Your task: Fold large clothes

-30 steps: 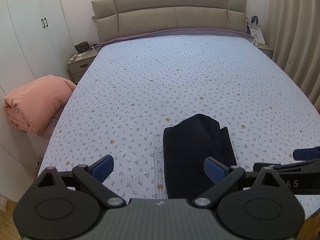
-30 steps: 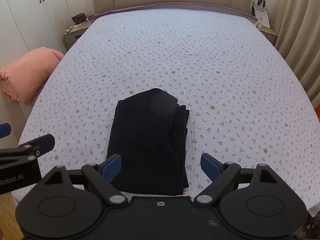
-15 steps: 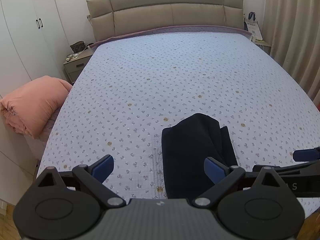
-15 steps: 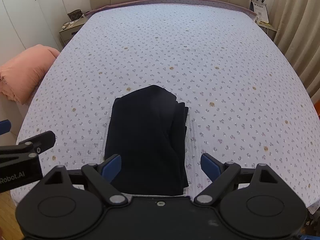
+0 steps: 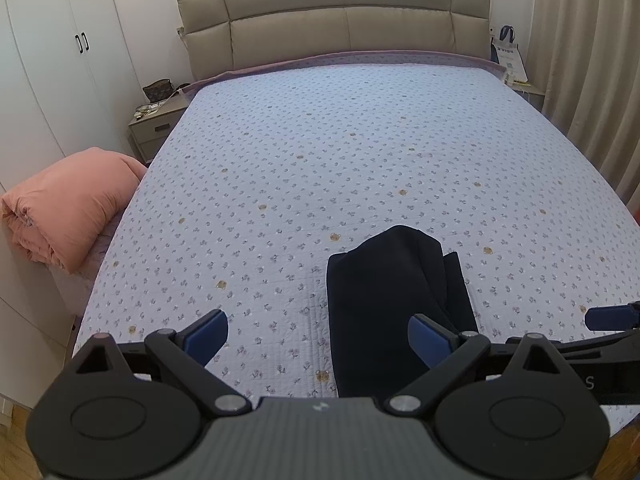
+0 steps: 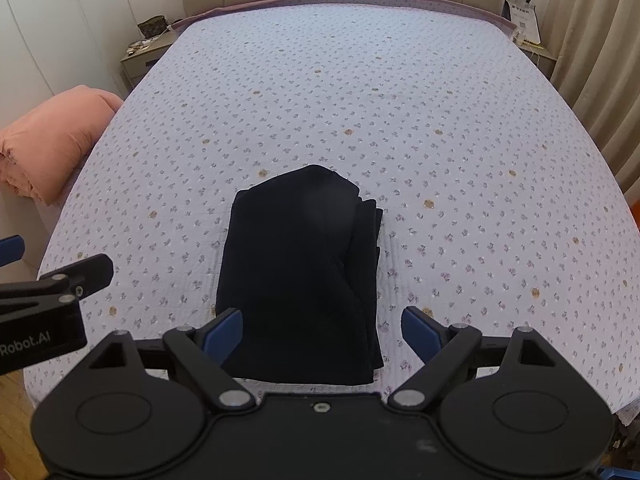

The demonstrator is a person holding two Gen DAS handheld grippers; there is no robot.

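Note:
A dark navy garment [image 6: 300, 272] lies folded into a narrow rectangle on the bed near its foot edge; it also shows at lower right in the left wrist view [image 5: 392, 300]. My right gripper [image 6: 322, 330] hovers open above the garment's near end, with nothing between its blue pads. My left gripper [image 5: 318, 336] is open too, over bare quilt just left of the garment, its right pad [image 5: 430, 338] above the cloth's edge. Neither gripper touches the cloth.
The bed carries a pale floral quilt [image 5: 340, 168] and a beige padded headboard [image 5: 340, 20]. A rolled pink duvet [image 5: 68, 208] sits off the left side. A nightstand [image 5: 156, 124], white wardrobe [image 5: 60, 80] and curtains [image 5: 592, 60] ring the bed.
Both grippers have drawn back and risen slightly, so more of the room shows. The folded garment has not moved. Both stay open.

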